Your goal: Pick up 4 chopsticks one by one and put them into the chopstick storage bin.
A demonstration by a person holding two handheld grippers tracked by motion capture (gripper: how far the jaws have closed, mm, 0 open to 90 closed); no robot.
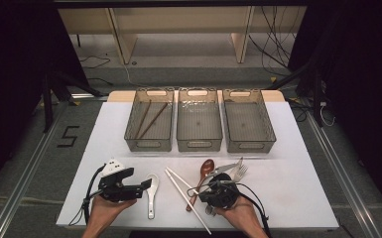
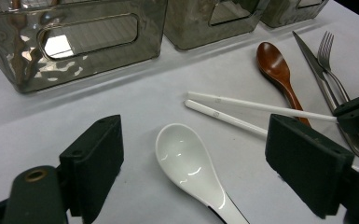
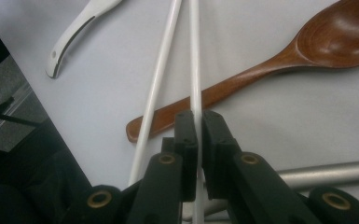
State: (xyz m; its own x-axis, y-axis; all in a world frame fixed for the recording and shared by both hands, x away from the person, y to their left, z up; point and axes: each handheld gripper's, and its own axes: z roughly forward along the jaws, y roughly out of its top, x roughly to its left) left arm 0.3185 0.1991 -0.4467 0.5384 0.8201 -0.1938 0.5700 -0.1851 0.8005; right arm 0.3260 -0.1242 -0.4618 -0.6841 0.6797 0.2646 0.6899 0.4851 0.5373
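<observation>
My right gripper [image 3: 196,122] is shut on one white chopstick [image 3: 195,56], pinching it partway along its length just above the table. The second white chopstick [image 3: 157,84] lies loose beside it, crossing over the handle of the wooden spoon [image 3: 279,65]. In the high view the right gripper [image 1: 206,188] is at the front centre, with the chopstick pair [image 1: 181,187] running diagonally. My left gripper [image 1: 140,179] stands open at the front left. A white ceramic spoon [image 2: 186,161] lies on the table between and ahead of its jaws, untouched.
Three clear grey bins [image 1: 149,145] [image 1: 199,145] [image 1: 250,147] stand in a row at the back; the left one holds brown chopsticks [image 1: 151,119]. A knife [image 1: 224,168] and a fork [image 1: 240,172] lie right of the wooden spoon [image 1: 207,169]. The table's front edge is close.
</observation>
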